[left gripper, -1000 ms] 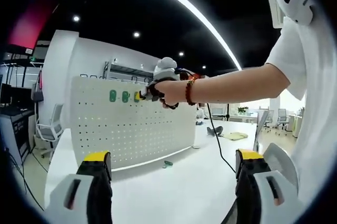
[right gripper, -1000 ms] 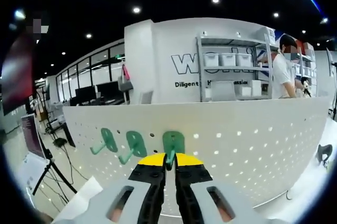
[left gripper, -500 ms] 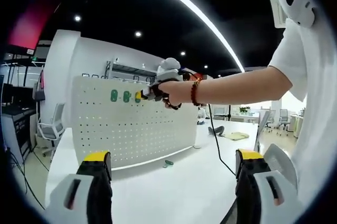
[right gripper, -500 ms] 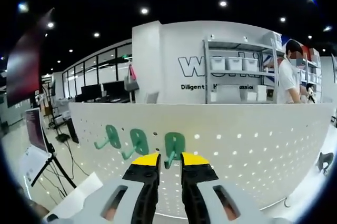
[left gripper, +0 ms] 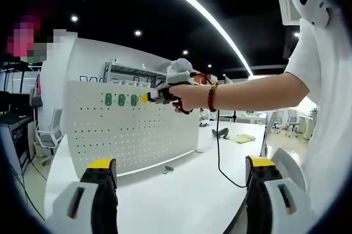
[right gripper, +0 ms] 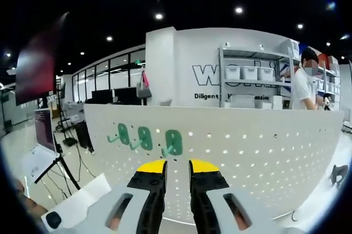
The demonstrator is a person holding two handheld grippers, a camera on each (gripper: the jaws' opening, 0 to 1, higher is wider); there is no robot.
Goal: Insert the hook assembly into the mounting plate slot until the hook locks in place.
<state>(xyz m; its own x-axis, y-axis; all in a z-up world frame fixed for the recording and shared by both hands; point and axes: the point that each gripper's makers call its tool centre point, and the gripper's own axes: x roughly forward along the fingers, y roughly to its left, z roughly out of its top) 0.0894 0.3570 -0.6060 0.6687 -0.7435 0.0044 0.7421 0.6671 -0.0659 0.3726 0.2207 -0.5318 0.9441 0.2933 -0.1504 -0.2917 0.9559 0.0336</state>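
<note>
Left gripper view from afar, right gripper view close, both facing the pegboard (left gripper: 132, 132).

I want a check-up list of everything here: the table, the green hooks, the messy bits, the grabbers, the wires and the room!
Surface: white table, mostly bare.
Job's things: three green hooks in a row on the upright white pegboard.
Clutter: small green piece on the table by the pegboard's foot.
Grippers: left gripper jaws wide apart, holding nothing; right gripper slightly open, short of the hooks.
Cables: black cable hanging from the right gripper.
Surroundings: shelf with bins, office chair.
</note>
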